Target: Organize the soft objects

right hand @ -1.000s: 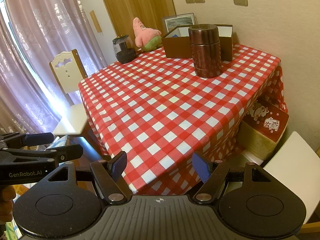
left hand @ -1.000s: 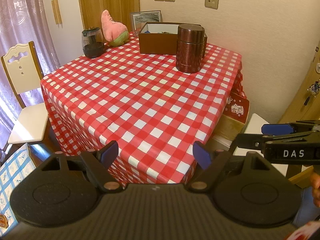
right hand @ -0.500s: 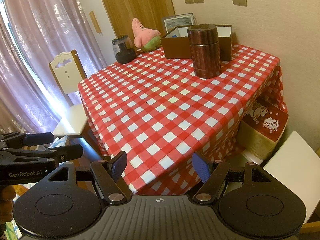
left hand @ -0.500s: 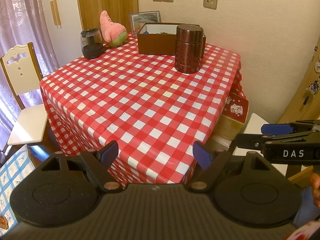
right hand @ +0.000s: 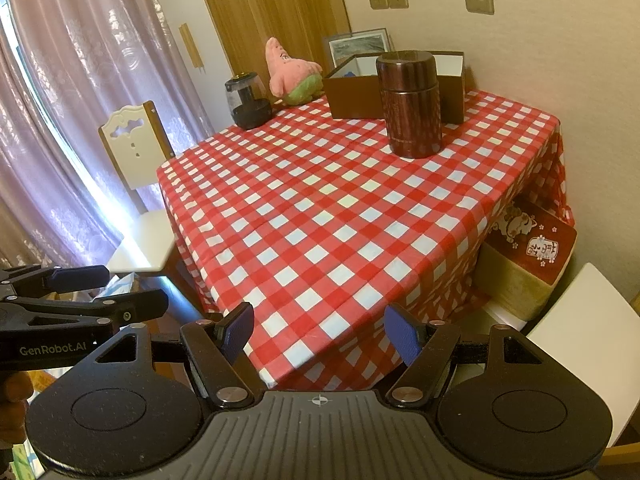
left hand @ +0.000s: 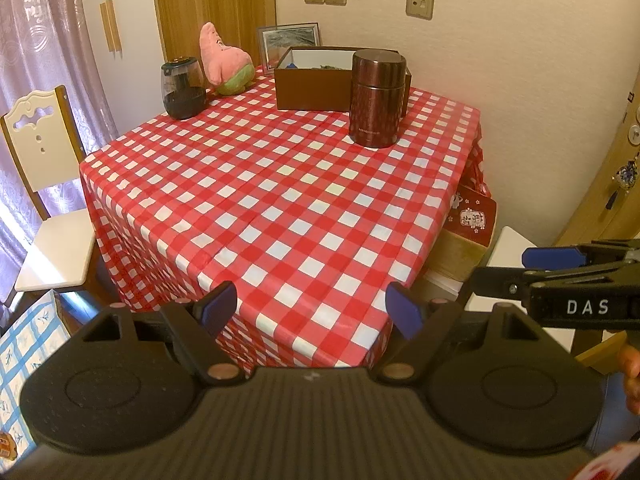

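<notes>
A pink starfish plush toy leans at the far left corner of the red-checked table. To its right stands an open brown box holding some items. My left gripper hovers open before the table's near corner, nothing between its blue pads. My right gripper is open too, empty, off the same near corner. Each gripper shows in the other's view, at the picture's edge: the right gripper on the right, the left gripper on the left.
A dark brown canister stands in front of the box. A smoky glass jar sits left of the plush. A white chair is at the left, a red-topped carton and white stool at the right.
</notes>
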`<action>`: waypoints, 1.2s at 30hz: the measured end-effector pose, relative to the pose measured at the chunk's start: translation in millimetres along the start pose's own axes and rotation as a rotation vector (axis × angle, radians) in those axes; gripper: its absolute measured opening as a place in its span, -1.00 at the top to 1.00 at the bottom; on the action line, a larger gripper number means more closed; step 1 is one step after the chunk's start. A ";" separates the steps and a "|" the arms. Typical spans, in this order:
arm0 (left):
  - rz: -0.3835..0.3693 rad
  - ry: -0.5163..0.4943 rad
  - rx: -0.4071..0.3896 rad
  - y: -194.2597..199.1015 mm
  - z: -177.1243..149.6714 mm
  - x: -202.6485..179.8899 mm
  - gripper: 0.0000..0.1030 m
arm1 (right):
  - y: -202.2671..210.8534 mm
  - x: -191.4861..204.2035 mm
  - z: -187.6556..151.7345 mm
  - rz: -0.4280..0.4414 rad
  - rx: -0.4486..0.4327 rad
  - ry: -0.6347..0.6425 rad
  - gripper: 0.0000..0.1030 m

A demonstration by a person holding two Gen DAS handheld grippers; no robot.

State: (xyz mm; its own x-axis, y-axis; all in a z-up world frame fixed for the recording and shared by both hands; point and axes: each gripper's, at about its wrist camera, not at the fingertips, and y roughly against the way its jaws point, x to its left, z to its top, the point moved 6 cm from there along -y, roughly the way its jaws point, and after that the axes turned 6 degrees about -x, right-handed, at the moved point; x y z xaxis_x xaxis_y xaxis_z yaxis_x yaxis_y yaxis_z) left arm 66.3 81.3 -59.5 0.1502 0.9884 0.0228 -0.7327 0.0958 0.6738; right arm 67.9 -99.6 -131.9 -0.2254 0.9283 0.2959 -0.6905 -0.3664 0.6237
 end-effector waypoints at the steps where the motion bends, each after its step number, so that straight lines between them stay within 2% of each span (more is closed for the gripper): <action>1: 0.000 0.000 0.000 -0.1 0.0 -0.2 -0.55 | -0.3 0.1 0.2 -0.001 0.000 0.000 -0.39; 36: -0.001 -0.012 -0.008 -1.2 1.7 -2.9 -0.55 | 0.8 -1.8 -0.5 -0.001 0.000 -0.001 -0.39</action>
State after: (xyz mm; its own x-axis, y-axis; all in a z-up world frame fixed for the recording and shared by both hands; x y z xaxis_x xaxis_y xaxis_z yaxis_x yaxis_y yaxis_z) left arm 67.9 78.1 -59.1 0.1590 0.9868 0.0313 -0.7380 0.0977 0.6677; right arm 67.4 -101.5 -132.3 -0.2239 0.9284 0.2965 -0.6909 -0.3658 0.6236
